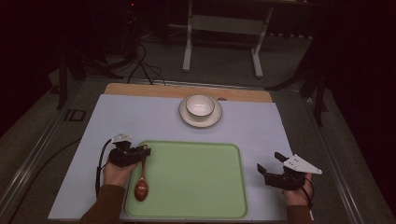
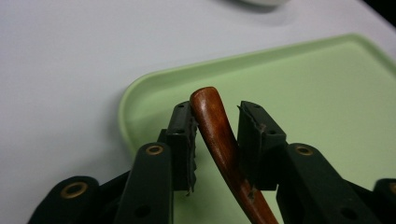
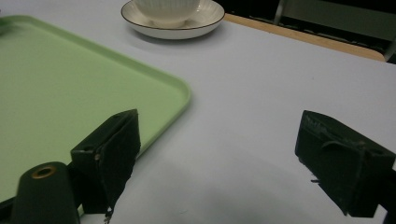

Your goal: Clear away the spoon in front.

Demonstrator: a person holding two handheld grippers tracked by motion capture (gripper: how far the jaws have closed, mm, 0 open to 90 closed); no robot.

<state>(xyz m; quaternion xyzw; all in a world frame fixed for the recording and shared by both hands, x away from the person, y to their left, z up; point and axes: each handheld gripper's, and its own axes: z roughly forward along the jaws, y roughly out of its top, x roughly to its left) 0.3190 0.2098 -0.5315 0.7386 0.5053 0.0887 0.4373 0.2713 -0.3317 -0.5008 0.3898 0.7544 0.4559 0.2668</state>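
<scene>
The left gripper [image 1: 145, 150] is clamping the brown wooden spoon [image 1: 141, 183] at the flat green plastic tray's [image 1: 196, 186] nine o'clock edge; the right gripper [image 1: 270, 163] is hovering at three o'clock, jaws spread wide.

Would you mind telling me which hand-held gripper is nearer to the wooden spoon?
Left. The left hand-held gripper has its jaws around the wooden spoon handle at the tray's left edge; the right hand-held gripper sits open beyond the tray's right side.

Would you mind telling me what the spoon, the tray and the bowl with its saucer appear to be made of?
Spoon: probably wood with a glossy reddish-brown varnish, going by faint grain and sheen. Tray: likely matte plastic, being uniform pale green with a rounded moulded rim. Bowl and saucer: seemingly glazed ceramic, smooth off-white, the saucer dark-edged.
</scene>
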